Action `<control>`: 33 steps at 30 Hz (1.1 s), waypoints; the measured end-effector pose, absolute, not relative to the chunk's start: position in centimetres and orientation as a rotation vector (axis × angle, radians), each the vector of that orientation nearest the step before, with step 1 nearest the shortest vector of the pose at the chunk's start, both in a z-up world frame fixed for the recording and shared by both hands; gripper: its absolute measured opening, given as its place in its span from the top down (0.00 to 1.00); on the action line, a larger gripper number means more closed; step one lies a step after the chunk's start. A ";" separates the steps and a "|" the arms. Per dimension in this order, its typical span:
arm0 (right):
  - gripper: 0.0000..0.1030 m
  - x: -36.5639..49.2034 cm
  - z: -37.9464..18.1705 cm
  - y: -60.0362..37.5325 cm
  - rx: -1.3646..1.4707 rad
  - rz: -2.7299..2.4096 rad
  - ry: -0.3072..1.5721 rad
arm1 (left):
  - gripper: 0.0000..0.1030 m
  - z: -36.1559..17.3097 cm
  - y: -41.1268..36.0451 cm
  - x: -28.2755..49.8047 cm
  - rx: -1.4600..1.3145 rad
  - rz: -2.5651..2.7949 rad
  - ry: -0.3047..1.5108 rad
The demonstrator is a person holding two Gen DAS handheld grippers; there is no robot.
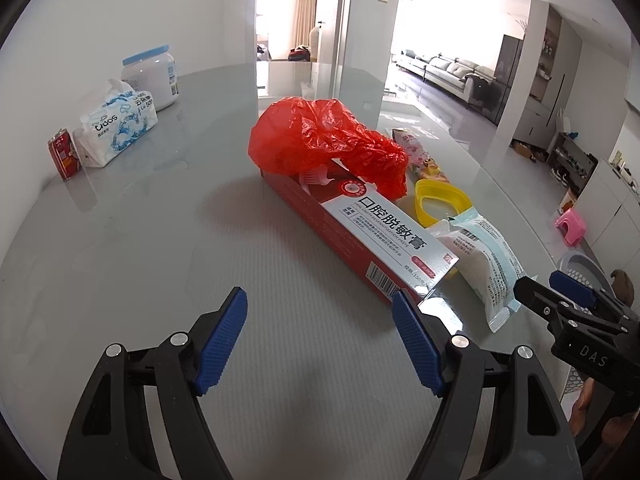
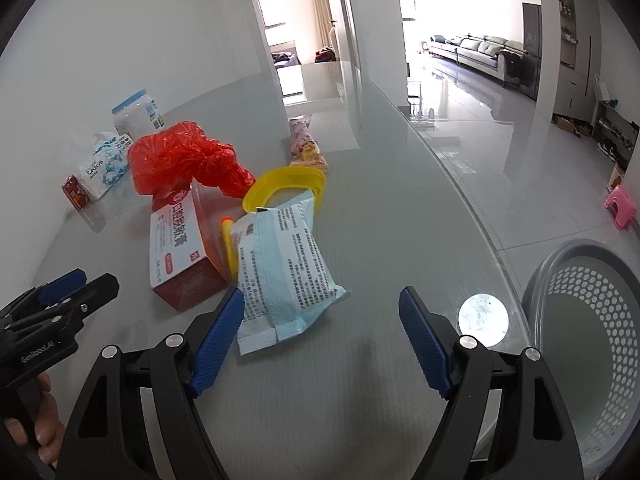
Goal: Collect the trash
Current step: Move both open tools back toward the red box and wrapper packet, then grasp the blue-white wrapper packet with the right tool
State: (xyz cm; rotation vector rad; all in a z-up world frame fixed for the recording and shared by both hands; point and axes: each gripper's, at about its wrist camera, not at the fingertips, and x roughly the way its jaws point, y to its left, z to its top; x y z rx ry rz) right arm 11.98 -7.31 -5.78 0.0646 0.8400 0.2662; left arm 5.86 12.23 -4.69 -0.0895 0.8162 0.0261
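A pile of trash lies on the grey glass table [image 1: 140, 240]: a crumpled red plastic bag [image 1: 320, 140] [image 2: 180, 156], a red and white toothpaste box [image 1: 372, 236] [image 2: 176, 248], a yellow plastic ring [image 1: 440, 200] [image 2: 288, 184], a pale blue and white packet [image 1: 488, 264] [image 2: 284, 268] and a pink snack wrapper [image 1: 416, 152] [image 2: 304, 140]. My left gripper [image 1: 320, 340] stands open just short of the box's near end. My right gripper [image 2: 324, 340] is open too, its left pad beside the packet's near corner. Neither holds anything.
A grey perforated waste basket [image 2: 580, 340] stands on the floor past the table's right edge. At the far left stand a tissue pack [image 1: 116, 124], a white jar with a blue lid [image 1: 152, 80] and a small red carton [image 1: 64, 152]. A pink stool [image 2: 620, 206] is on the floor.
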 end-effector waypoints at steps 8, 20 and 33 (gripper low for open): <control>0.26 14.6 -6.9 -5.3 0.004 0.287 0.887 | 0.29 -4.7 11.6 6.2 -0.092 0.023 0.820; 0.40 15.1 -7.3 -5.3 0.015 0.331 0.896 | 0.27 -4.2 11.2 7.7 -0.117 0.048 0.818; 0.44 13.2 -6.1 -9.9 0.123 0.282 0.831 | 0.24 -4.2 9.4 10.7 -0.148 0.073 0.824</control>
